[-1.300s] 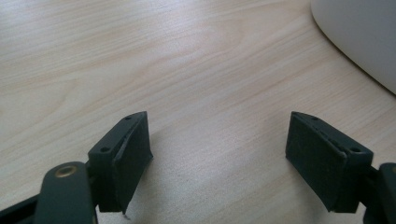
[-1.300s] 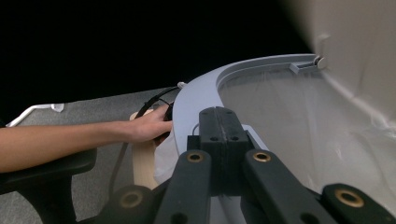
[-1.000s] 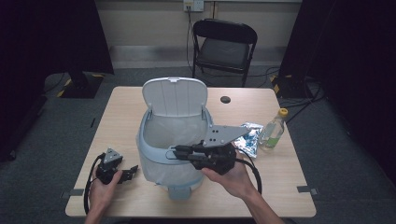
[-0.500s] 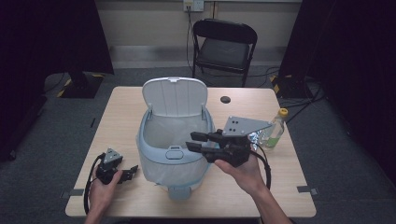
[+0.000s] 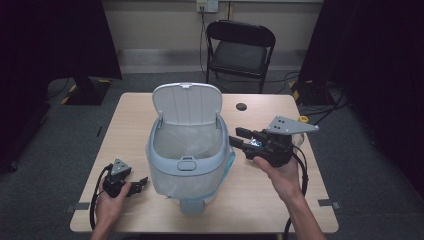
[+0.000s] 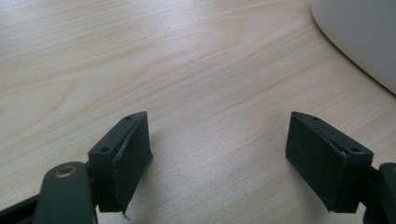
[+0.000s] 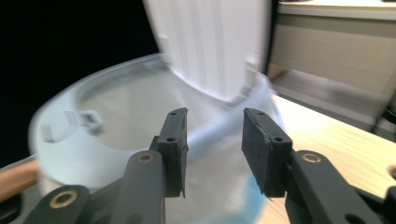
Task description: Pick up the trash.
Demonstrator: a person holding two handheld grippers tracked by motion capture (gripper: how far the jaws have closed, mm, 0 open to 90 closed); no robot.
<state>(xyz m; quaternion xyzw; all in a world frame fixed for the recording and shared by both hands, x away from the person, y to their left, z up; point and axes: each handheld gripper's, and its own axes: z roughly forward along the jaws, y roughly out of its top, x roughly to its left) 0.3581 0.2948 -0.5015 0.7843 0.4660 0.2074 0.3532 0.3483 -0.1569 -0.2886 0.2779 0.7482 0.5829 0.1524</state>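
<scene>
A pale blue-grey bin (image 5: pixel 186 165) with a clear liner stands mid-table, its white lid (image 5: pixel 186 104) raised upright. My right gripper (image 5: pixel 238 137) hovers just right of the bin's rim and points left at it. Its jaws have just been opening and nothing is between them. In the right gripper view the gripper (image 7: pixel 215 149) faces the blurred bin (image 7: pixel 93 140) and lid (image 7: pixel 210 42). My left gripper (image 5: pixel 142 182) rests low on the table at the bin's left, open and empty. In the left gripper view the gripper (image 6: pixel 219 149) stands over bare wood beside the bin wall (image 6: pixel 359 37).
The wooden table (image 5: pixel 130 120) has free room to the left and in front of the bin. A small black round thing (image 5: pixel 242 106) lies behind the bin. A yellow bottle cap (image 5: pixel 303 119) peeks out behind the right gripper. A black folding chair (image 5: pixel 240 50) stands beyond the table.
My right gripper has drawn back to the right, from over the bin's front rim to beside the bin, and its jaws have spread. The left hand has kept still.
</scene>
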